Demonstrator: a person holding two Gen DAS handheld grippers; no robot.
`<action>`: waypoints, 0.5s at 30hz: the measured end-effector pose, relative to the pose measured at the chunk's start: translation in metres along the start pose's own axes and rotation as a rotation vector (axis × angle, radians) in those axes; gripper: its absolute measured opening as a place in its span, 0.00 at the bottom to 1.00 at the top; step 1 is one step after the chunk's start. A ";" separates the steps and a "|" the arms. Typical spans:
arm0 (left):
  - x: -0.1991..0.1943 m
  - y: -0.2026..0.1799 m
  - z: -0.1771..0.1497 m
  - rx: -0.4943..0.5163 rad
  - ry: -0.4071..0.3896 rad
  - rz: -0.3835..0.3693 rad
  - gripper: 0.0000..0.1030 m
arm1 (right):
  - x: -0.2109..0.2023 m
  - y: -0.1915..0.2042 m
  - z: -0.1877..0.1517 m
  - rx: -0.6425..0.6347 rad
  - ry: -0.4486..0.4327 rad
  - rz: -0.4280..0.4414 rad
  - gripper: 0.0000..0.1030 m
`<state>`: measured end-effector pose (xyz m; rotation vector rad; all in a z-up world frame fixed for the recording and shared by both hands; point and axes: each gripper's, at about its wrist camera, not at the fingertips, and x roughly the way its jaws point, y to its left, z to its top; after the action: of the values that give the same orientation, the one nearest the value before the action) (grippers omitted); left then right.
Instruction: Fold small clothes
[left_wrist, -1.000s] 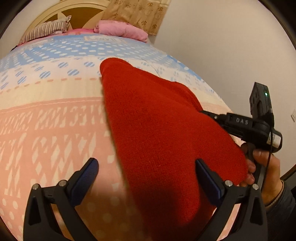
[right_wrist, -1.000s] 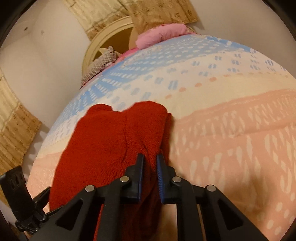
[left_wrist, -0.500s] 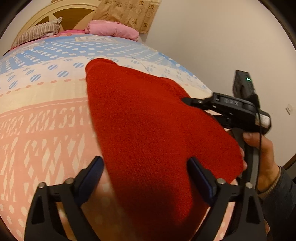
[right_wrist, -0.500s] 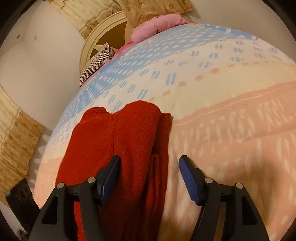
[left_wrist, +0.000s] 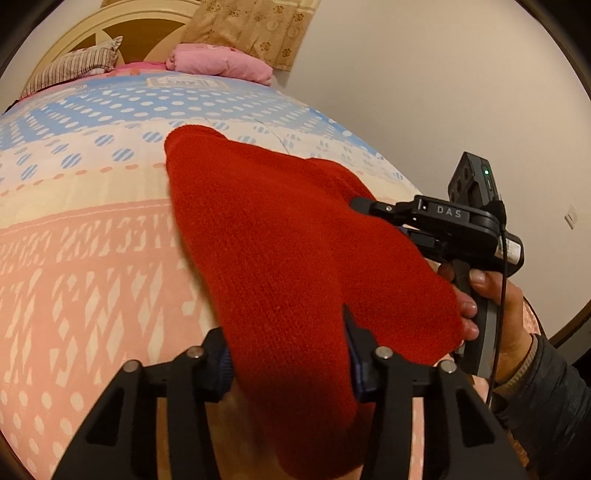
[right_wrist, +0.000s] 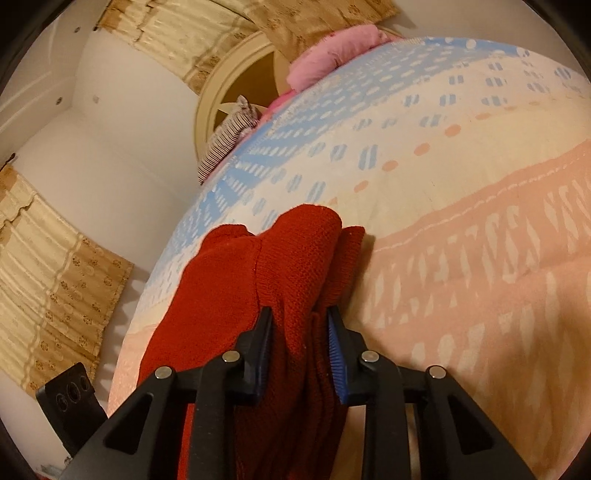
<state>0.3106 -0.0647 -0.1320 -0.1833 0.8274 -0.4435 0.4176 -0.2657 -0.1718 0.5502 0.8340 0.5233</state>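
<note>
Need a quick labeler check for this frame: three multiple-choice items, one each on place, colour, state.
1. Where does the knit garment lie?
A. on the patterned bed cover
B. on a wooden chair
C. on the floor

2. What colour is the garment?
A. blue
B. red
C. white

3. What sits between the fingers of the right gripper?
A. nothing
B. a striped pillow
C. bunched garment fabric

Key: 1 A, cover shows all around it; 2 B, red in both views; 3 C, folds fill the gap as the jaws are closing.
</note>
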 end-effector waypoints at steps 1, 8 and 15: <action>-0.001 -0.001 0.000 0.006 -0.001 0.011 0.46 | -0.002 0.002 -0.001 -0.010 -0.006 -0.002 0.28; -0.012 -0.010 -0.004 0.034 -0.006 0.056 0.42 | -0.005 0.015 -0.006 -0.057 -0.015 -0.012 0.27; -0.029 -0.012 -0.008 0.046 -0.016 0.073 0.41 | -0.012 0.037 -0.011 -0.095 -0.008 0.014 0.26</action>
<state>0.2839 -0.0619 -0.1137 -0.1132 0.8051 -0.3920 0.3940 -0.2429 -0.1474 0.4711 0.7947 0.5701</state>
